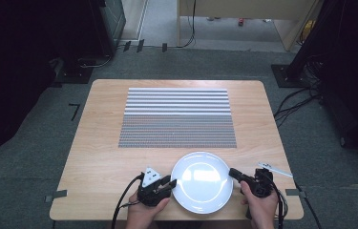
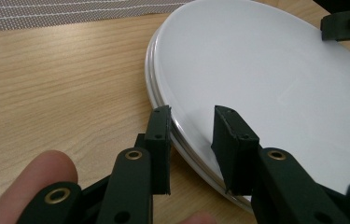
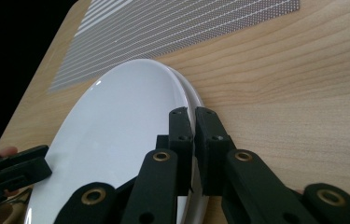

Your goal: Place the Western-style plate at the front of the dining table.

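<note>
Gripping the white plate from both sides at once looks like the step you are in, so keep the two hands level with each other. The plate sits on the wooden table at its near edge, just in front of the striped mat and apart from it. Your right gripper has its jaws drawn almost together on the plate's right rim, and the right gripper view suggests they are pinching that edge, one jaw above and one below. Your left gripper is less settled: its jaws are spread, straddling the left rim with a clear gap, and nothing is clamped yet. Slide that gripper a little farther onto the rim so the lower jaw goes under the lip, then close firmly before you lift. The left gripper view shows a second edge beneath the top one, so this may be two stacked plates; decide whether you mean to take both or one, and set the lower jaw accordingly. Glazed ware is probably slippery, so lift slowly and keep it flat.
</note>
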A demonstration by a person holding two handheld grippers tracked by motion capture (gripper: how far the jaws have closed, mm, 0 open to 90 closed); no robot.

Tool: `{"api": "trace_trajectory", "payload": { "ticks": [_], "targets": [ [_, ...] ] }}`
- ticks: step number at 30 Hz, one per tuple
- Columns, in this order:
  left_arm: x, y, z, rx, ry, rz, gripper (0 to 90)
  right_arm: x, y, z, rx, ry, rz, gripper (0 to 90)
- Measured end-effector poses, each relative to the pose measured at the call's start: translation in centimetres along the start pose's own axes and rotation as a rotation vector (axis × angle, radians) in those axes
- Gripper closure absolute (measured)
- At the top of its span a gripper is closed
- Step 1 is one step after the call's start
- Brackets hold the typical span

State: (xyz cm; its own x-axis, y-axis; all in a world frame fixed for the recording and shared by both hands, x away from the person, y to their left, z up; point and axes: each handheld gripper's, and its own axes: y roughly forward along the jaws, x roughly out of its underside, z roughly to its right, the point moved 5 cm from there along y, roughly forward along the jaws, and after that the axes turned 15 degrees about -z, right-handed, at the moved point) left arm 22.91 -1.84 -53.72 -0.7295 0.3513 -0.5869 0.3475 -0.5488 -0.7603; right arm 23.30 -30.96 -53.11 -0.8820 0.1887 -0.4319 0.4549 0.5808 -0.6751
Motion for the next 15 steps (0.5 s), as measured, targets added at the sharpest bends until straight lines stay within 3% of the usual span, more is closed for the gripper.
{"api": "trace_trajectory", "payload": {
  "ticks": [9, 12, 15],
  "targets": [
    [-0.06, 0.02, 0.01, -0.008, 0.001, 0.01, 68.7, 0.15, 0.49, -0.16, 0.043, 0.025, -0.003, 85.3],
    [-0.06, 0.05, 0.01, -0.01, 0.001, 0.012, 68.6, 0.12, 0.46, -0.1, 0.033, 0.037, -0.006, 85.6],
    [-0.08, 0.09, 0.0, -0.011, -0.001, 0.013, 68.6, 0.09, 0.42, 0.13, -0.006, 0.078, -0.004, 86.2]
  ]
}}
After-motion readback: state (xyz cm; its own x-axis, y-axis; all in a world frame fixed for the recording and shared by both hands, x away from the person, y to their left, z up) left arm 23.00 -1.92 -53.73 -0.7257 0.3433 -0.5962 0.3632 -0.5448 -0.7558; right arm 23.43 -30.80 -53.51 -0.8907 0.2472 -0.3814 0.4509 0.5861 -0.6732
